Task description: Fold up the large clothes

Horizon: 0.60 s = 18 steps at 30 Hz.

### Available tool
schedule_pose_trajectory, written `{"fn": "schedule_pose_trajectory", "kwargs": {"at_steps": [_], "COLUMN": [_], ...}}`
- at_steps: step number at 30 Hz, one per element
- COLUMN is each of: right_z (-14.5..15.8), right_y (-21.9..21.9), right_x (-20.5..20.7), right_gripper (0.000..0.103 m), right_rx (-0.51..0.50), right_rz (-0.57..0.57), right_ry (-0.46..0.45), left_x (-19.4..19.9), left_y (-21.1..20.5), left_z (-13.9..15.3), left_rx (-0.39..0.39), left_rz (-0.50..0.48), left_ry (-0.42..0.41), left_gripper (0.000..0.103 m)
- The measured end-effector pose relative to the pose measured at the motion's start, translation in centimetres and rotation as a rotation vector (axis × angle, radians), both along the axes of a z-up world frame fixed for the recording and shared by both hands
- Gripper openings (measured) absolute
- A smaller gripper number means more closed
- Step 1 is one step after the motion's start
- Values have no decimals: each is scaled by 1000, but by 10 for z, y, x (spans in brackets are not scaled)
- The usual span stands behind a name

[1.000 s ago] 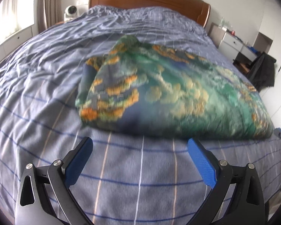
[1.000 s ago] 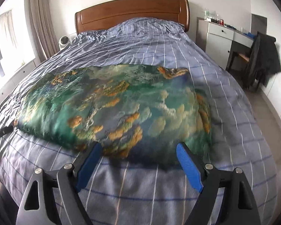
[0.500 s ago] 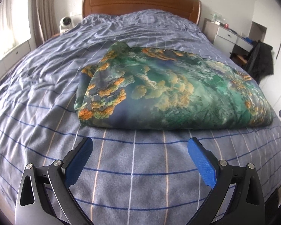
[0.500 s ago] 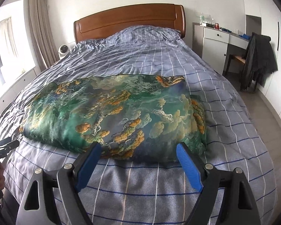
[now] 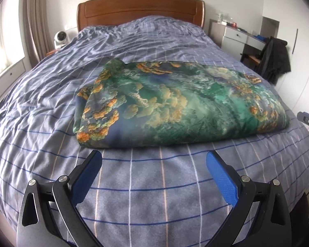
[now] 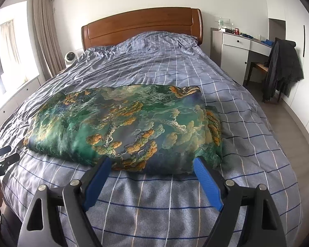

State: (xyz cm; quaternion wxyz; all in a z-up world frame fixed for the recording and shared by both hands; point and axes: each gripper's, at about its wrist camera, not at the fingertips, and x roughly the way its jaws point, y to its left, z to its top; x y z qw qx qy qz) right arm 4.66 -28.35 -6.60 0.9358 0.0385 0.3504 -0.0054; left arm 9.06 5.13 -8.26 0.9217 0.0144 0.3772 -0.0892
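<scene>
On checked bedspread, folded garment beyond left gripper.

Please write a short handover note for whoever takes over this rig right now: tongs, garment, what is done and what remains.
Left tongs: open, empty, above the blue checked bed cover, short of the garment.
Right tongs: open, empty, tips at the garment's near edge; contact cannot be judged.
Green and orange patterned silky garment: lies folded into a thick oblong pad across the bed, near the foot end.
Done: several folds; edges roughly aligned.
Left: possibly one more fold across to halve it, then tidy the loose corner nearest the wooden headboard.
</scene>
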Motion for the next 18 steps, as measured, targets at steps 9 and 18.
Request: {"fn": "schedule_pose_trajectory", "kwargs": {"at_steps": [9,18], "right_z": [-5,-10], "right_y": [-6,-20], "right_x": [-7,-14], "right_gripper": [84,84], "right_rx": [14,33], "right_rz": [-14,-43], "right_ry": [5,10], "left_x": [-5,13], "left_y": [-17,-27], "left_z": [2,7], "left_rx": [9,-33], "left_rz": [-78,-134], "left_ry": [23,67], "left_gripper": [101,101]}}
